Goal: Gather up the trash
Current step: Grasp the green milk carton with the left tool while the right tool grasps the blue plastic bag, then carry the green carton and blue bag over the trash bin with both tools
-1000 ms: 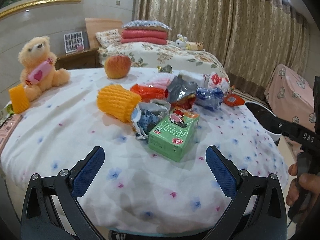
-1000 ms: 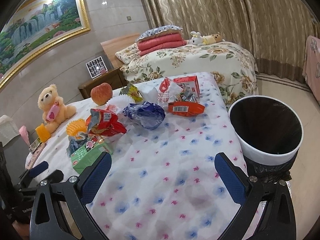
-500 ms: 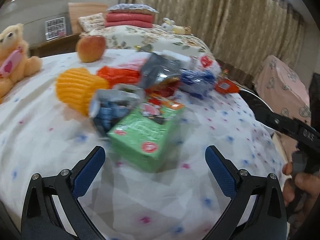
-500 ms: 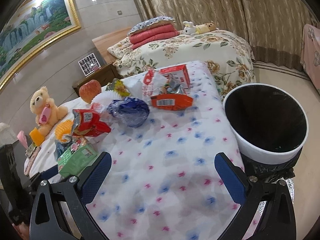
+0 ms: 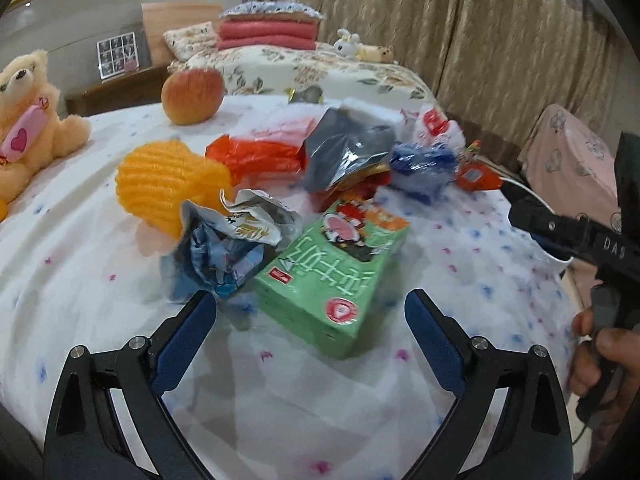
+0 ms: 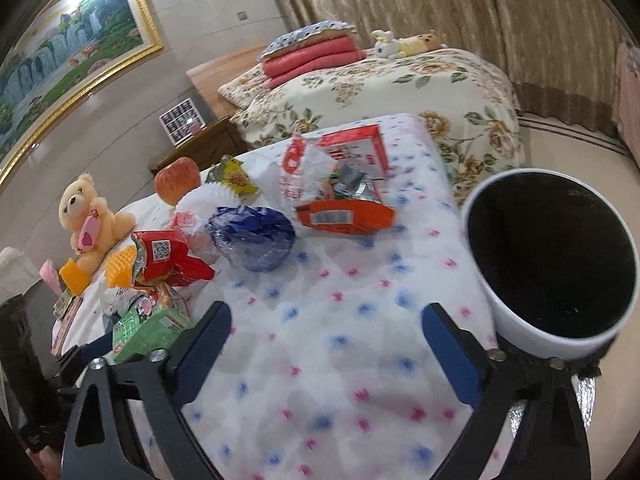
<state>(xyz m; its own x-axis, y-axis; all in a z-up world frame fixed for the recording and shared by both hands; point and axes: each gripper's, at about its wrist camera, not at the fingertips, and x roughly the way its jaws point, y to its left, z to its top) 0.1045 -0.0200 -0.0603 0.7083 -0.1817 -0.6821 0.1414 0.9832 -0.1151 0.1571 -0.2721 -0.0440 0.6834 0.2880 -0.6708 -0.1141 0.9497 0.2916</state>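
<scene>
Left gripper [image 5: 310, 312] wide apart over glossy green carton [image 5: 332, 276], crumpled foil wrapper [image 5: 228, 244] beside it.

Carton [image 5: 334, 276] right of crumpled wrapper [image 5: 228, 248]

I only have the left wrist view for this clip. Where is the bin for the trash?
Observer: A white bin stands right beside the table, on the right in the right wrist view.
Reviewer: Anything in it?
Observer: Its black inside looks empty, but it is too dark to be sure.
Reviewer: Right gripper holding anything?
Observer: No. The right gripper is open over a bare patch of the table; its jaws have just been closing, with nothing between them.
</scene>
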